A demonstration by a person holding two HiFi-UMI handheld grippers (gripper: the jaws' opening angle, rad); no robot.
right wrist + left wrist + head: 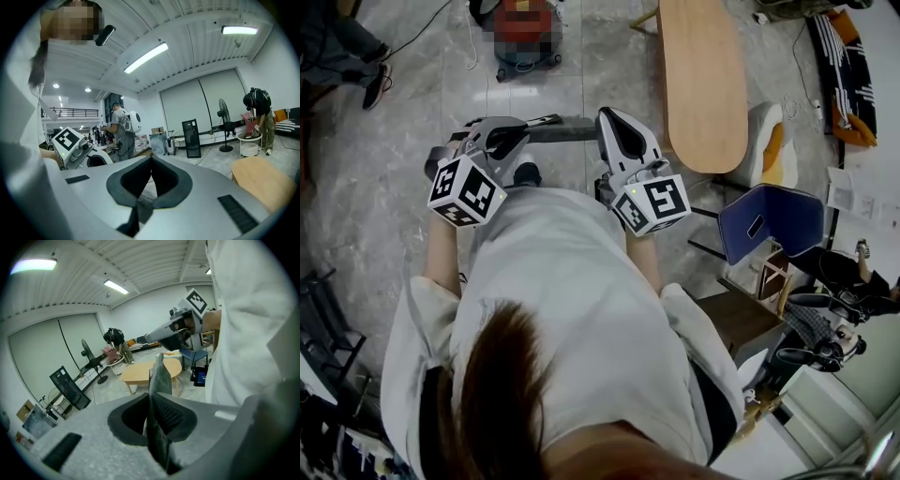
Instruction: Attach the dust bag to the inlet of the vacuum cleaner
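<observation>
My left gripper (151, 396) has its jaws closed on the dust bag (161, 375). The bag is a thin, stiff-looking sheet of grey felt-like stuff that stands edge-on between the ribbed black pads and pokes up past the tips. From the head view it reads as a dark grey strip running from those tips across to the nose of my right gripper (150, 158). I cannot tell whether it touches there. The right jaws are pressed together tip to tip, and nothing shows beyond them. Both grippers are held out in front of my white shirt (572, 281), near each other and at about the same height. The vacuum cleaner (528, 62), a round red body on a darker base, sits on the floor well ahead of both grippers. Open grey marbled floor (384, 178) lies between us. On my right, the long rounded edge of a pale wooden bench (703, 84) borders that open lane, with a blue chair (773, 220) just beyond it. A black cable (427, 33) trails over the floor on my left.
</observation>
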